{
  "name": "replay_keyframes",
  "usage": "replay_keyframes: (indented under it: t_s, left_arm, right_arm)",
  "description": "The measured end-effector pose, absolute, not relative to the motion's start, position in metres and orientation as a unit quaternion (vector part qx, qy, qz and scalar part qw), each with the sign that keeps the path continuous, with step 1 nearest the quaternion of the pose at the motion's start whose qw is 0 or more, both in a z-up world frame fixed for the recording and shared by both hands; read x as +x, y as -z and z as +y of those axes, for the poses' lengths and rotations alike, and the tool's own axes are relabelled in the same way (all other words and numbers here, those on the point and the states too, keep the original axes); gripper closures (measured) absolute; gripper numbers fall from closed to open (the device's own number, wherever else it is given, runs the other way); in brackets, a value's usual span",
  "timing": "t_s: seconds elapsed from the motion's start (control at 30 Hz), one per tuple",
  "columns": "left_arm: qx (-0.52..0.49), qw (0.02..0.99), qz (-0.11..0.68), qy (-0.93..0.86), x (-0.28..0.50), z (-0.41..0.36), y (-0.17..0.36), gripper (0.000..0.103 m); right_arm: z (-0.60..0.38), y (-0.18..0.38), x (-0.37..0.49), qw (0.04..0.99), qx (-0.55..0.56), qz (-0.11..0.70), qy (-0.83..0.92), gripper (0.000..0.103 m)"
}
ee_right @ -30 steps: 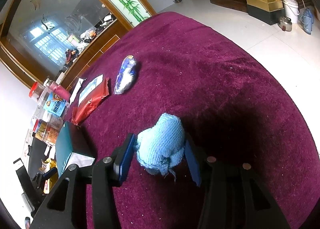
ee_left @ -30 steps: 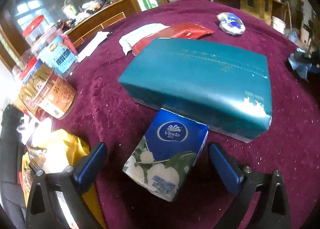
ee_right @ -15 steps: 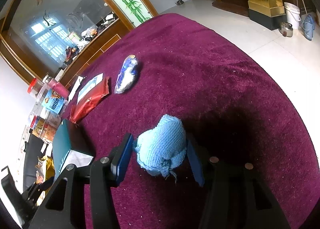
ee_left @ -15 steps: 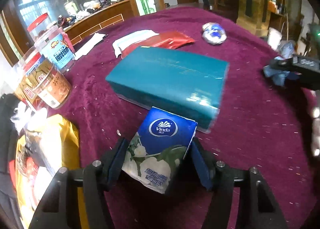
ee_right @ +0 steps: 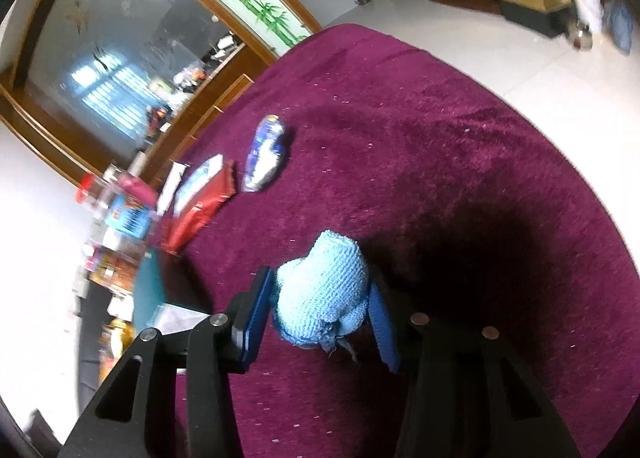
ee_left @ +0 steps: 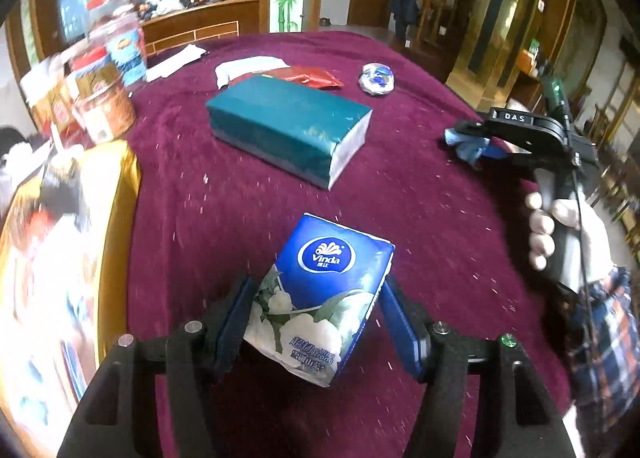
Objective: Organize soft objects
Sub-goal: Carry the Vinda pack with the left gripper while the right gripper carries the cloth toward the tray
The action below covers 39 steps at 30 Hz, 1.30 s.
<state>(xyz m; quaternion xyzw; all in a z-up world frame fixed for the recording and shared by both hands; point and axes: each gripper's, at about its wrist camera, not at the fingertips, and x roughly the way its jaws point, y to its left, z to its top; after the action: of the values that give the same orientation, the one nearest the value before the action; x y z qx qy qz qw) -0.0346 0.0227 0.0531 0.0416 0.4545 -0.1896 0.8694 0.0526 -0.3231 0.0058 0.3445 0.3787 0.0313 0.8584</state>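
Observation:
My left gripper (ee_left: 316, 322) is shut on a blue Vinda tissue pack (ee_left: 320, 294) and holds it above the purple tablecloth (ee_left: 420, 197). A large teal tissue pack (ee_left: 286, 123) lies further back on the cloth. My right gripper (ee_right: 320, 318) is shut on a bunched light-blue cloth (ee_right: 322, 298), lifted over the cloth-covered table. The right gripper also shows in the left wrist view (ee_left: 476, 145), with the cloth (ee_left: 466, 143) in its jaws.
A red foil packet (ee_left: 308, 75), a white packet (ee_left: 246, 65) and a blue-silver wrapper (ee_left: 377, 78) lie at the back. Red-lidded jars (ee_left: 104, 93) stand at the left. A yellow bag (ee_left: 60, 258) lies at the near left. The table edge (ee_right: 560, 145) curves on the right.
My left gripper closed on the Vinda pack and lifted it back from the teal pack. My right gripper, still holding the blue cloth, shifted slightly.

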Motion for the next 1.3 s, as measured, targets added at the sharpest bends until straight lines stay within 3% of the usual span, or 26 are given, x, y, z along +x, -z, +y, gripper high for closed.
replay_keyframes:
  t_s: [0.47, 0.93, 1.3]
  left_arm:
    - [-0.042, 0.881, 0.453, 0.133, -0.096, 0.082, -0.047, 0.036]
    - [-0.007, 0.905, 0.416, 0.084, -0.141, 0.099, -0.069, 0.036]
    - [-0.017, 0.910, 0.407, 0.078, -0.148, 0.115, -0.070, 0.036]
  right_arm:
    - [-0.330, 0.005, 0.052, 0.828, 0.409, 0.376, -0.072, 0.058]
    - [-0.297, -0.012, 0.050, 0.871, 0.284, 0.399, -0.033, 0.058]
    - [-0.263, -0.060, -0.009, 0.889, 0.225, 0.388, -0.089, 0.058]
